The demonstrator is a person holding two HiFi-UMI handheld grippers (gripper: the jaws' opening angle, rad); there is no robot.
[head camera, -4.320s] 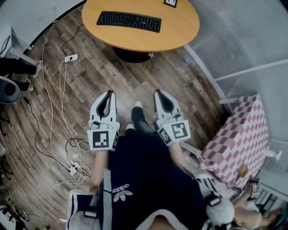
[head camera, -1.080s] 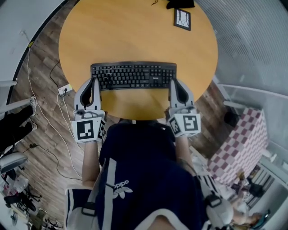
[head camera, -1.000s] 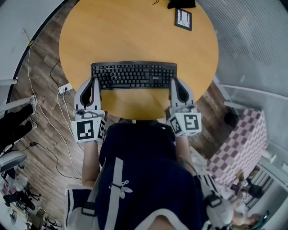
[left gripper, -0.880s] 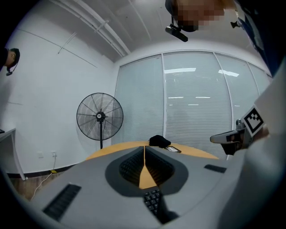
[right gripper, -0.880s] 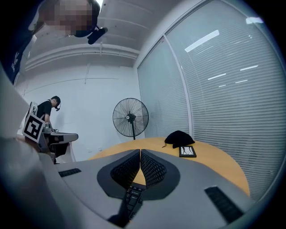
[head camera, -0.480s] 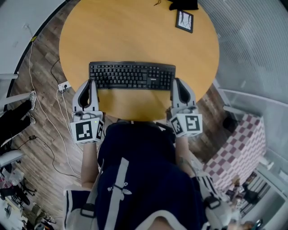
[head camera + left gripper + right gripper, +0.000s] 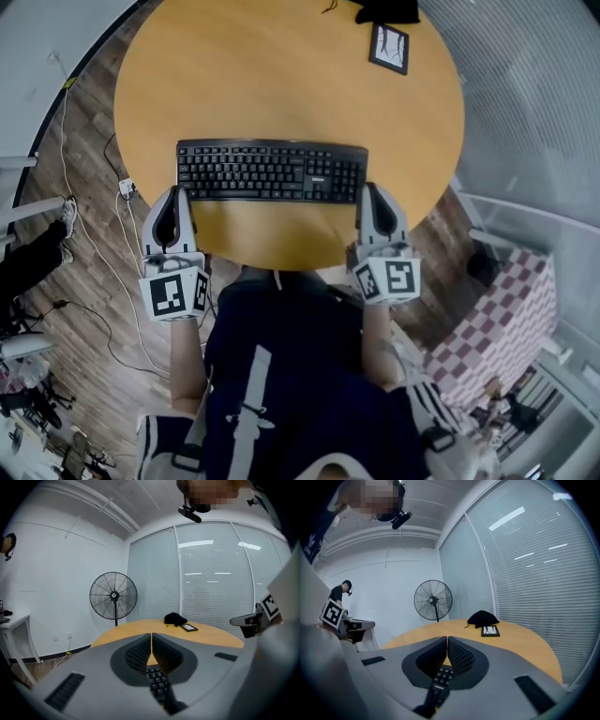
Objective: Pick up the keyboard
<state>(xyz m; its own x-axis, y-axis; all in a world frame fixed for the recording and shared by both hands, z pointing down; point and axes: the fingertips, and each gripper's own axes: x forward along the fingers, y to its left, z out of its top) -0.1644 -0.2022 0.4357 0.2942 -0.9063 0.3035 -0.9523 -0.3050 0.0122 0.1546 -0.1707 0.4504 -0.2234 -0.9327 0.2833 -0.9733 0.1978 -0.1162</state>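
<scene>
Head view: keyboard (image 7: 272, 172) flat on table (image 7: 281, 66); L gripper (image 7: 172, 195) at its 7 o'clock corner, R gripper (image 7: 373, 192) at 5 o'clock.
L gripper view: jaws closed, nothing held.
R gripper view: same.
Prob. light, stiff; grab both short ends.

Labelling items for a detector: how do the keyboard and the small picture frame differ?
The keyboard is long, the picture frame small and squarish. The keyboard lies near the person, square to them; the picture frame lies at the far side of the table, turned askew. Both lie flat on it.
</scene>
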